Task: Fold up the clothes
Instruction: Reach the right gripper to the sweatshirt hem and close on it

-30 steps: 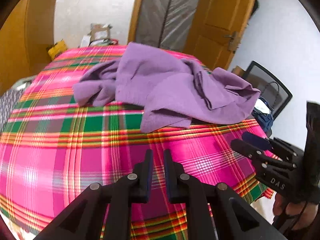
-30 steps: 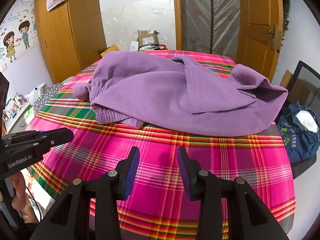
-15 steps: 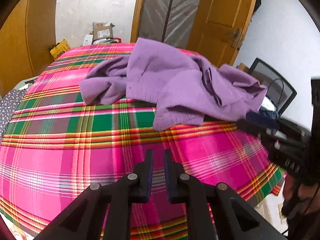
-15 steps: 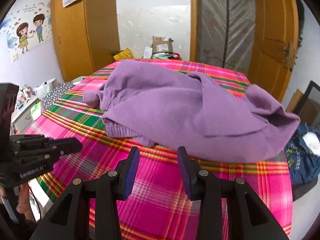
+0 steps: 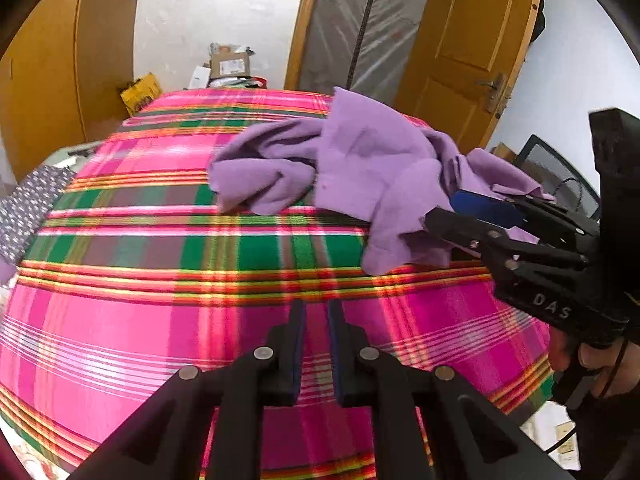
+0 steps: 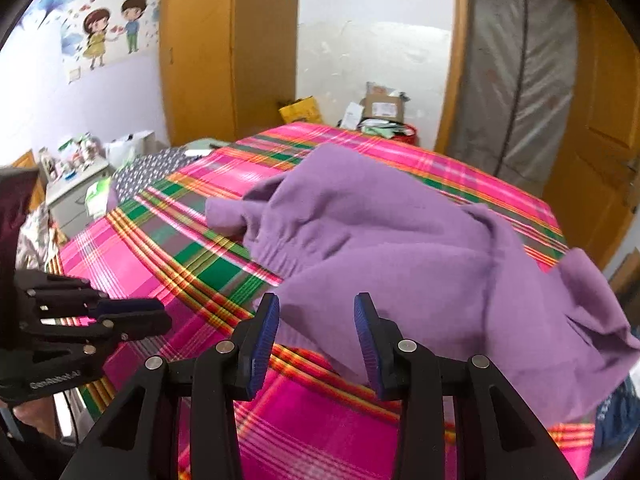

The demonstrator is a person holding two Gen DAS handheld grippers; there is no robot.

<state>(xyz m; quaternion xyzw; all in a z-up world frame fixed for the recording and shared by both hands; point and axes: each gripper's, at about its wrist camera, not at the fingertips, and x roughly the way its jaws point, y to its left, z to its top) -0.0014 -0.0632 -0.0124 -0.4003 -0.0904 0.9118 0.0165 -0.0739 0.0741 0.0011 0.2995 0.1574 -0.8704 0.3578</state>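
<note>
A crumpled purple garment (image 5: pixel 368 168) (image 6: pixel 400 248) lies on the pink and green plaid tablecloth (image 5: pixel 160 320) (image 6: pixel 140 256), toward its far right. My left gripper (image 5: pixel 316 308) (image 6: pixel 160 314) hovers over bare cloth near the front edge, well short of the garment. Its jaws stand only a narrow gap apart with nothing between them. My right gripper (image 6: pixel 316 304) (image 5: pixel 442 210) is open wide at the garment's near right edge. Purple fabric shows beyond its blue pads (image 6: pixel 264 332), and nothing is gripped.
A wooden door (image 5: pixel 472 40) and a plastic-covered opening (image 6: pixel 516 80) stand behind the table. Cardboard boxes (image 5: pixel 228 64) sit past the far edge. A dotted grey cloth (image 5: pixel 28 208) lies at the left. A black framed object (image 5: pixel 552 168) stands at the right, a small cabinet (image 6: pixel 76 184) at the left.
My right gripper has swung in from the table's right corner to the garment's near edge and rolled. The left view has slid left across the cloth. Neither gripper's jaw gap has changed.
</note>
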